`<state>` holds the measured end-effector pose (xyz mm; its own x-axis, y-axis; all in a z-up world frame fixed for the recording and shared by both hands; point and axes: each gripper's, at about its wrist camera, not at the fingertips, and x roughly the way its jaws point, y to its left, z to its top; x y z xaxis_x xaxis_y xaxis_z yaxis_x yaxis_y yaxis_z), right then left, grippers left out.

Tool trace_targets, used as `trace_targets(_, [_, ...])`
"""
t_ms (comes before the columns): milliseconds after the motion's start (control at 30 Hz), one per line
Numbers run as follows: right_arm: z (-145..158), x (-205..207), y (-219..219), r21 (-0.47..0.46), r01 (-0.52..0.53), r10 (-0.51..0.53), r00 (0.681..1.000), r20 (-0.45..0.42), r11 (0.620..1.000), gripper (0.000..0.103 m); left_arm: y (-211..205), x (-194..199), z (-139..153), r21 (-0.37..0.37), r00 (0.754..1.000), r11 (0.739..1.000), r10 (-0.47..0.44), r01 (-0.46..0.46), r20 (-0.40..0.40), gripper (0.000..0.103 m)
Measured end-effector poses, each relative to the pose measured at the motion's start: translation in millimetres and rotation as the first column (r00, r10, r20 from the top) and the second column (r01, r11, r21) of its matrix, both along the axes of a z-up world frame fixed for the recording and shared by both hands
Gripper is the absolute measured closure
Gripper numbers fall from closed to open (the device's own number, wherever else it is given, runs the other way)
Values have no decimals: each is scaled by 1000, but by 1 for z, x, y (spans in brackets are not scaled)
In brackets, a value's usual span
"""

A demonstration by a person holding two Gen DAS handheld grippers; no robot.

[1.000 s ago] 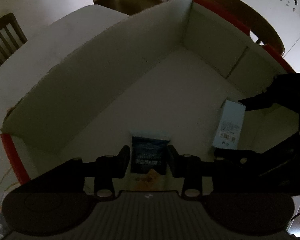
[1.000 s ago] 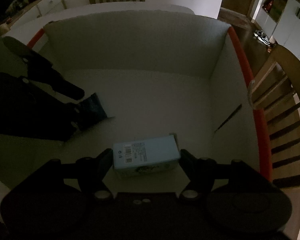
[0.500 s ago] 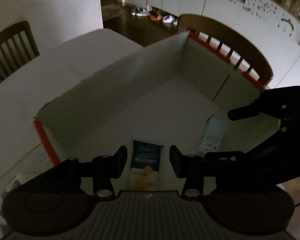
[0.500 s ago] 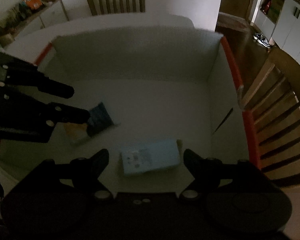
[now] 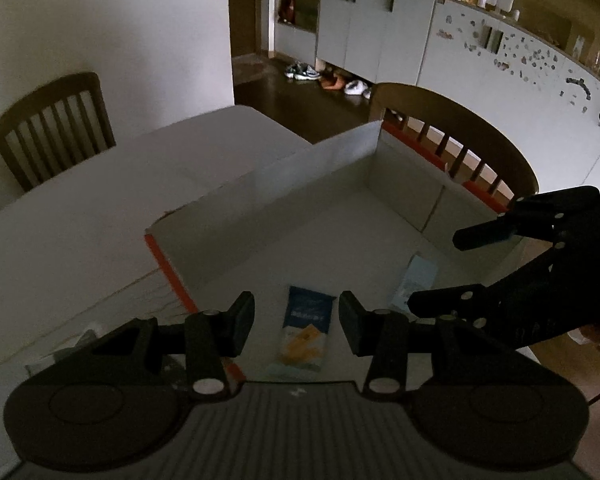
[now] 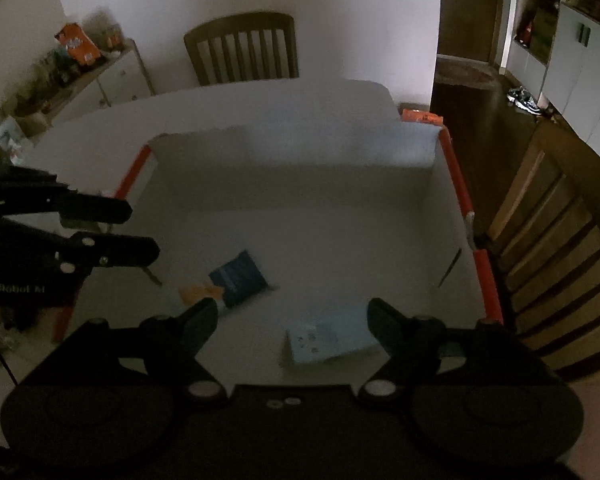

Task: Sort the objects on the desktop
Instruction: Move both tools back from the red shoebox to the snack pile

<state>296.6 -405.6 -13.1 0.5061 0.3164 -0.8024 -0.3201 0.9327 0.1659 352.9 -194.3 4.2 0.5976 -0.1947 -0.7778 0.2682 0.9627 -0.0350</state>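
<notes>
1. A dim dining room: a white surface fills the left of the frame, with wooden chairs around it.
2. An open cardboard box with orange edges sits on it at centre.
3. A blue-and-orange snack packet and a pale blue carton lie apart on the box floor.
4. The left gripper hangs above the packet, fingers apart, holding nothing.
5. The right gripper hangs above the carton, fingers wide, empty.

The pale blue rectangular carton is partly hidden behind the right tool at three o'clock. Print on the dark blue and orange flat packet is too blurred to read.
</notes>
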Motion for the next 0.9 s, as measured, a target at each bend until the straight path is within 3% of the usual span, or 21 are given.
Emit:
trace_targets(200, [10, -14, 8, 8, 16, -17, 1000, 25, 1000, 19, 11, -22, 8, -39, 999, 999, 5, -3, 49, 56])
trace_targets(400, [18, -30, 18, 23, 39, -41, 998, 50, 999, 18, 27, -41, 15, -78, 999, 997, 12, -8, 45, 55])
trace_targets(500, [23, -40, 23, 37, 51, -53, 997, 64, 998, 17, 35, -50, 17, -99, 999, 995, 12, -7, 47, 48])
trace_targets(667, [29, -57, 36, 52, 75, -80, 992, 101, 996, 17, 46, -70, 19, -71, 997, 997, 8, -2, 75, 40])
trace_targets(900, [33, -79, 66, 61, 60, -68, 990, 122, 996, 17, 68, -94, 18, -66, 996, 998, 27, -21, 91, 40])
